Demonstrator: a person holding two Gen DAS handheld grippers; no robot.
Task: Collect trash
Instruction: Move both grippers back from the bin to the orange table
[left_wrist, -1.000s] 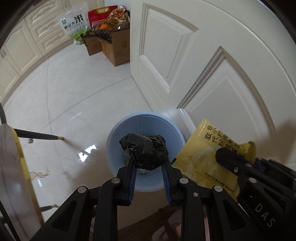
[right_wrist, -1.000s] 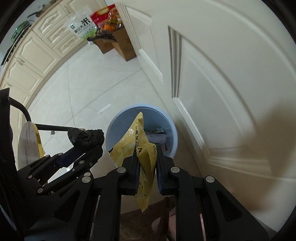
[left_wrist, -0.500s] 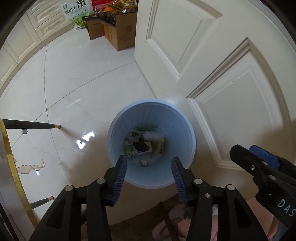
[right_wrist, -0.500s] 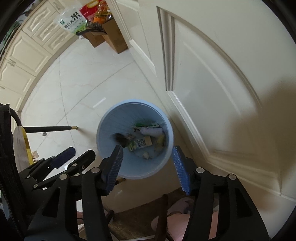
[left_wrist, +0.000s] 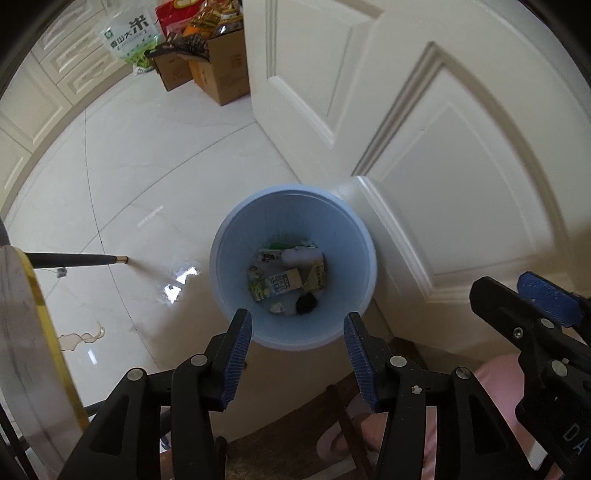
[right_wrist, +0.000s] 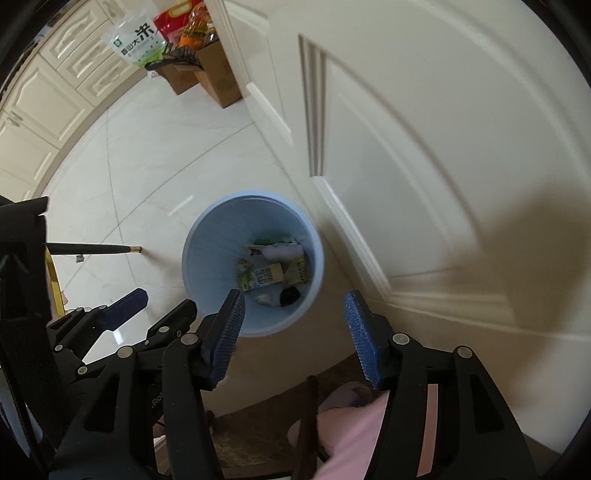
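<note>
A: Where is the trash?

B: In the blue bin (left_wrist: 295, 236), on the floor (left_wrist: 155, 177) against the white door (left_wrist: 461, 155). At its bottom lie a green-and-white carton (left_wrist: 275, 286), a yellow wrapper (left_wrist: 316, 275), a white lump (left_wrist: 301, 255) toward 12 o'clock and a black wad (left_wrist: 306, 303) toward 5 o'clock.

A: And the two grippers?

B: Both point down over the bin. The left gripper (left_wrist: 297, 345) has its blue-padded fingers (left_wrist: 239, 350) spread apart, released, with nothing between them; they have just been opening. The right gripper (right_wrist: 293, 332) is the same: fingers (right_wrist: 360, 343) parted, empty, just opened.

A: Do they see each other?

B: Yes. From the left wrist the right gripper (left_wrist: 532, 306) sits at 3 o'clock; from the right wrist the left gripper (right_wrist: 147, 306) sits at 9 o'clock.

A: Anything farther out?

B: Cardboard boxes (left_wrist: 218, 70) and a green-and-white bag (left_wrist: 129, 35) at 11 o'clock, beside cream cabinets (left_wrist: 48, 88). A round tabletop (left_wrist: 26, 354) with a gold rim at 9 o'clock.
</note>
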